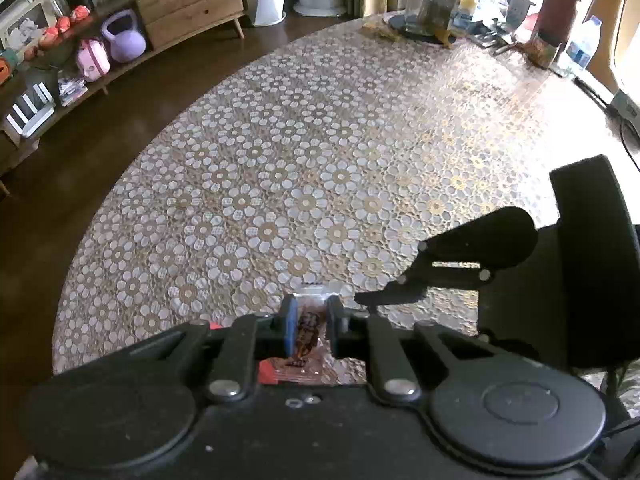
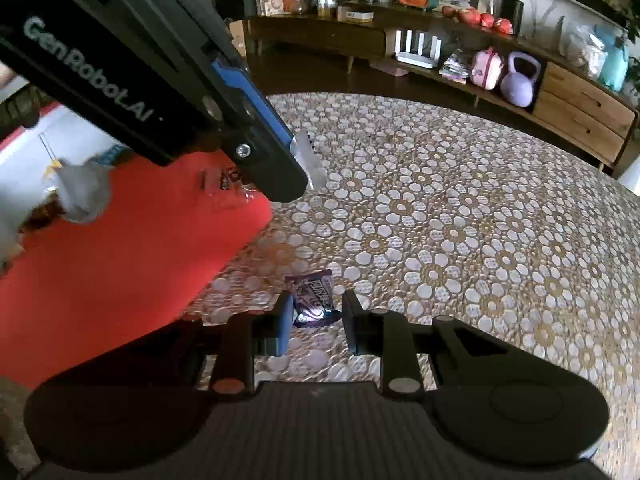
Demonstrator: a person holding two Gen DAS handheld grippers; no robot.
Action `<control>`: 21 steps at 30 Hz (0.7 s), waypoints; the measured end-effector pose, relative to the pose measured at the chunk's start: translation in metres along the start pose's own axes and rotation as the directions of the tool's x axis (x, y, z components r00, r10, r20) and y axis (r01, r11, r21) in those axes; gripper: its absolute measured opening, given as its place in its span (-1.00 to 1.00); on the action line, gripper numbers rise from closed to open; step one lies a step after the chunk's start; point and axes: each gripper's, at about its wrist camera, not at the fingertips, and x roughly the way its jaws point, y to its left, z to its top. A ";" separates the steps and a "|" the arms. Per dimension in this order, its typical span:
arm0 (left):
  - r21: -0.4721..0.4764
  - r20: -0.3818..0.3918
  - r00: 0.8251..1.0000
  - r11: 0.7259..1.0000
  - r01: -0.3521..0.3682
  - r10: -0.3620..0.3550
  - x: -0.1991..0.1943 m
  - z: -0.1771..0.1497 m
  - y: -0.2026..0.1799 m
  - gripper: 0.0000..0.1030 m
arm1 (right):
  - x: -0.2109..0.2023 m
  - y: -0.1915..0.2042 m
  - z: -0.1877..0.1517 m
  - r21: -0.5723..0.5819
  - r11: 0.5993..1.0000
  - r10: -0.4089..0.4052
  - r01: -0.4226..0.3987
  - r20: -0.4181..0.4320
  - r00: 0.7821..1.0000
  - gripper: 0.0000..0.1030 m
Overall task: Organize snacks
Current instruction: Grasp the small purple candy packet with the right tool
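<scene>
Left fingers [image 1: 312, 322] clenched on brown snack [image 1: 307, 330]; right fingers [image 2: 316, 312] released around purple snack [image 2: 314, 298]; table [image 1: 360, 140] beyond open.

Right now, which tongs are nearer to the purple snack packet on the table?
Right. The right tongs straddle the purple snack packet, which lies between their fingers on the table. The left tongs are higher and farther back, over the red box, shut on a clear-wrapped snack.
</scene>
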 end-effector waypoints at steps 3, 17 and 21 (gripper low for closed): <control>-0.002 0.012 1.000 1.000 -0.002 0.002 -0.013 -0.006 -0.004 -0.76 | -0.018 0.009 0.000 0.005 1.000 -0.011 0.011 0.010 1.000 -0.51; -0.039 0.108 0.994 0.999 -0.009 0.013 -0.095 -0.043 -0.023 -0.76 | -0.116 0.050 0.012 0.039 0.995 -0.096 0.092 0.103 0.990 -0.51; -0.052 0.138 0.990 0.998 -0.016 0.023 -0.120 -0.062 -0.023 -0.76 | -0.137 0.075 0.022 0.041 0.996 -0.083 0.078 0.136 0.987 -0.51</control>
